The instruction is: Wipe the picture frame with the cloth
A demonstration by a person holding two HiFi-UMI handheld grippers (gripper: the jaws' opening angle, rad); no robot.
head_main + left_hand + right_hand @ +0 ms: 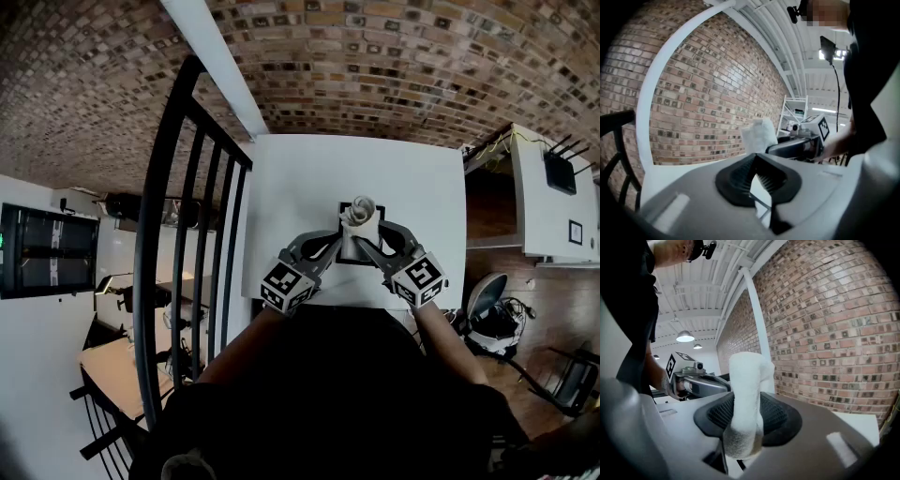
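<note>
A small black picture frame (pixel 359 262) stands on the white table (pixel 300 187) in the head view. My left gripper (pixel 336 246) reaches it from the left, and its jaws look shut on the frame's thin edge (pixel 759 202). A rolled white cloth (pixel 359 212) sticks up above the frame, held by my right gripper (pixel 367 246), which comes in from the right. The right gripper view shows the cloth (pixel 745 399) pinched upright between the black ribbed pads, with the left gripper (pixel 701 383) beyond. In the left gripper view the cloth (pixel 759 133) and right gripper (pixel 797 145) sit just ahead.
A black metal railing (pixel 187 234) runs along the table's left side. A brick wall (pixel 394 66) stands behind the table. To the right are a white shelf with a black router (pixel 560 173) and an office chair (pixel 487 300) on the wooden floor.
</note>
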